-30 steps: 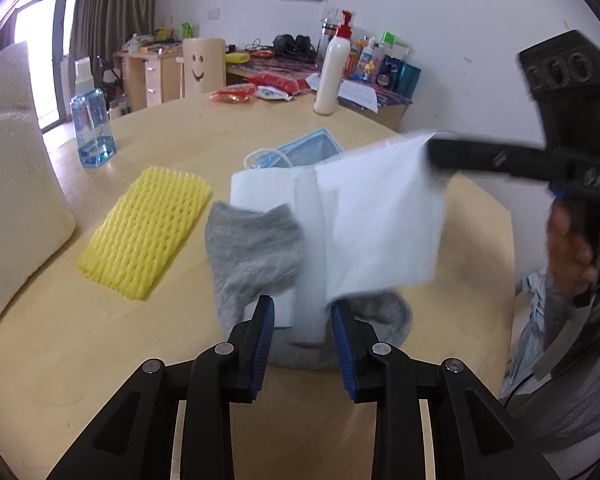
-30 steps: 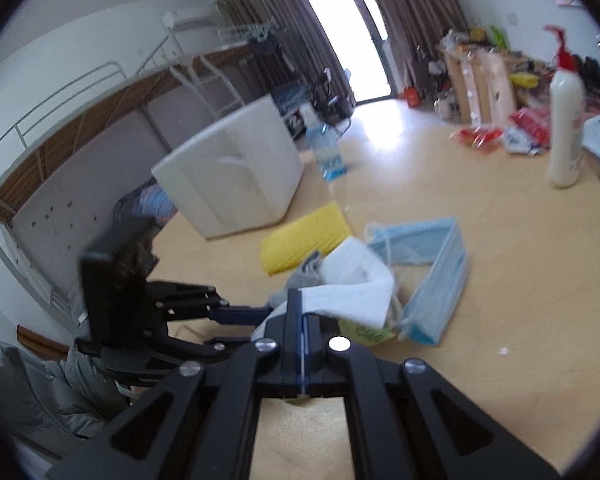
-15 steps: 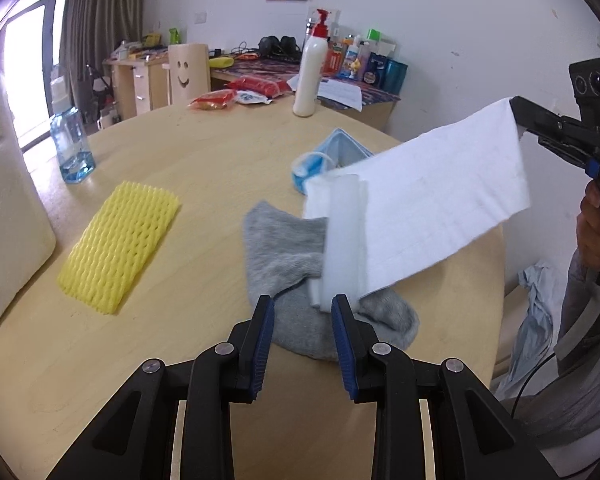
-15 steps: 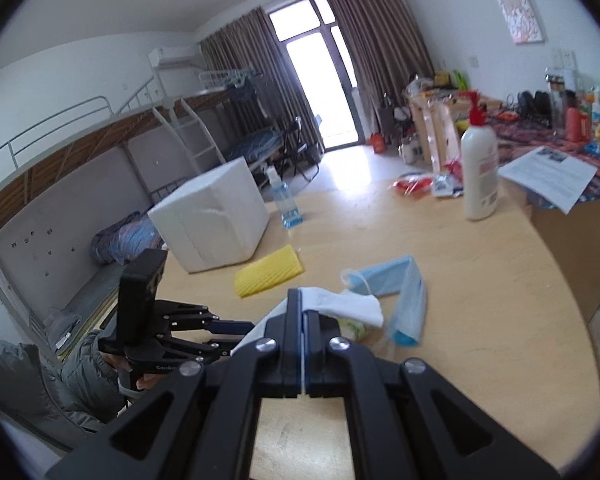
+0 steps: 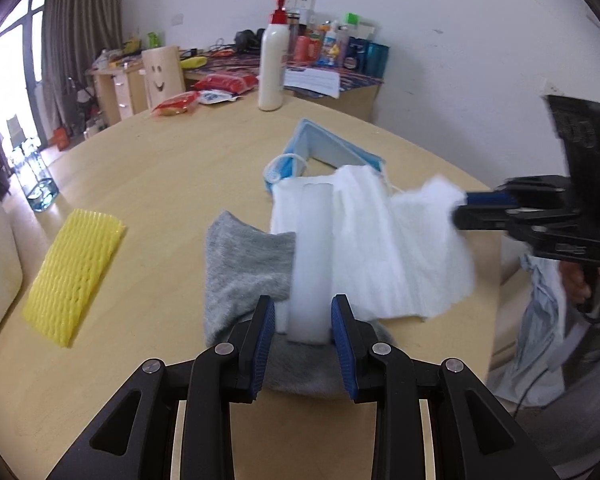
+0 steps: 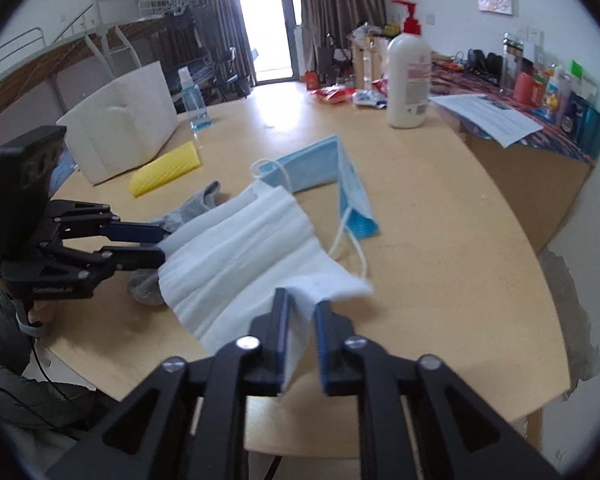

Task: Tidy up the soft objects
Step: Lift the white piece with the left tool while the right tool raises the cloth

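A white foam sheet [image 5: 384, 248] lies partly unrolled over a grey sock [image 5: 244, 264] on the round wooden table [image 5: 172, 168]. My left gripper [image 5: 303, 320] holds the rolled end of the sheet between its jaws. My right gripper [image 6: 301, 316] has its jaws slightly apart around the sheet's other edge [image 6: 260, 248]; it shows at the right of the left wrist view [image 5: 460, 208]. A blue face mask [image 5: 328, 152] lies behind the sheet, also in the right wrist view [image 6: 340, 176]. A yellow foam net [image 5: 74, 272] lies at the left.
A white foam box [image 6: 120, 128] and a blue spray bottle [image 6: 192, 100] stand at the table's far side. A white pump bottle [image 5: 272, 68] and red snack packets [image 5: 220, 84] are near the back edge. A cluttered desk [image 5: 324, 60] stands beyond.
My right gripper has lowered the sheet's free edge from the air down toward the table, and its jaws have opened. The sheet now sags over the sock.
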### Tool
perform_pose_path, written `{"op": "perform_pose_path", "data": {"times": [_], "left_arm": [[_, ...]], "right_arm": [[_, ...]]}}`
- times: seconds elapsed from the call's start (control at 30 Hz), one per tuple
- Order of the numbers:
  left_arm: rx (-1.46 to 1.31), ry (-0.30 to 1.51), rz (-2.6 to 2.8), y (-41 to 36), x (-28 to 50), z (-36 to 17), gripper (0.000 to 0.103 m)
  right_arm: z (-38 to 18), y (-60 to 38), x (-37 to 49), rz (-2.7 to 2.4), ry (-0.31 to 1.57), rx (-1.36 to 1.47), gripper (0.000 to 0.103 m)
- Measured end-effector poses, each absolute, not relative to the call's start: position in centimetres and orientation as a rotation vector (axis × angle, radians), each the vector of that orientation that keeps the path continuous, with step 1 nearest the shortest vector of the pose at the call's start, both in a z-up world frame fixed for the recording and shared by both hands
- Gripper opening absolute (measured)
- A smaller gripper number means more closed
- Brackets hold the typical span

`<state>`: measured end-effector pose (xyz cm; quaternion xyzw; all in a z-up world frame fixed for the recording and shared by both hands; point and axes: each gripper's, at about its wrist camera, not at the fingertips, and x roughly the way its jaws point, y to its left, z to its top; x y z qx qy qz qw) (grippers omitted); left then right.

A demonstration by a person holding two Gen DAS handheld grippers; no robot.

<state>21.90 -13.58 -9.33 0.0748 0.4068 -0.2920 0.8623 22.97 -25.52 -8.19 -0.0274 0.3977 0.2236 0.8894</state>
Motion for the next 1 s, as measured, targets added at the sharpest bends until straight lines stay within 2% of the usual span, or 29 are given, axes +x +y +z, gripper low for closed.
{"op": "perform_pose_path", "data": {"times": [0.07, 0.13, 0.3, 0.33, 0.47, 0.73, 1.0], "left_arm": [[0.157, 0.857, -0.598, -13.6, 22.1, -9.5, 0.031], [0.156, 0.861, -0.602, -13.7, 22.0, -9.6, 0.031], [0.186, 0.839, -0.612, -14.2, 21.3, -9.5, 0.028], [0.185, 0.843, -0.609, -14.1, 21.3, -9.6, 0.022], [0.166, 0.858, -0.596, -13.8, 21.7, -9.7, 0.014], [0.157, 0.819, -0.542, -11.8, 20.5, -8.7, 0.011], [0.086, 0.7, -0.489, -7.4, 17.7, -5.1, 0.011]], "right_arm": [[-7.7, -26.3, 22.7, 0.457, 0.803, -0.048, 0.05], [-7.4, -26.8, 22.5, 0.454, 0.782, -0.036, 0.056], [-6.8, -27.0, 21.9, 0.441, 0.754, -0.033, 0.056], [-6.8, -27.0, 21.9, 0.429, 0.748, -0.035, 0.056], [-6.8, -27.1, 21.8, 0.444, 0.75, -0.029, 0.057], [-7.1, -23.3, 21.7, 0.572, 0.762, -0.058, 0.058], [-7.5, -18.7, 22.9, 0.673, 0.775, -0.125, 0.058]]}}
